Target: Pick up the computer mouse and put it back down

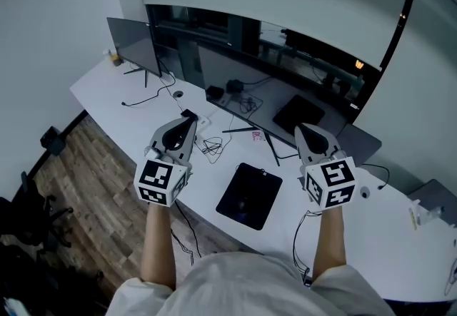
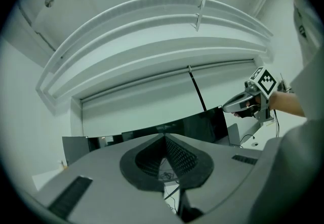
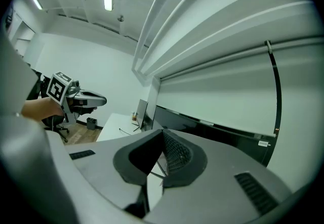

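I held the left gripper point(image 1: 188, 117) and right gripper point(image 1: 304, 128) level above the desk point(image 1: 100, 86), both clenched on nothing, while the mouse point(image 1: 245, 202) lay dim on its pad point(image 1: 267, 180), so I judged the pickup not yet begun: next, one gripper had to drop, open and straddle it.

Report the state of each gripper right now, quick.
Left gripper: closed, nothing between its jaws.
Right gripper: closed, nothing between its jaws.
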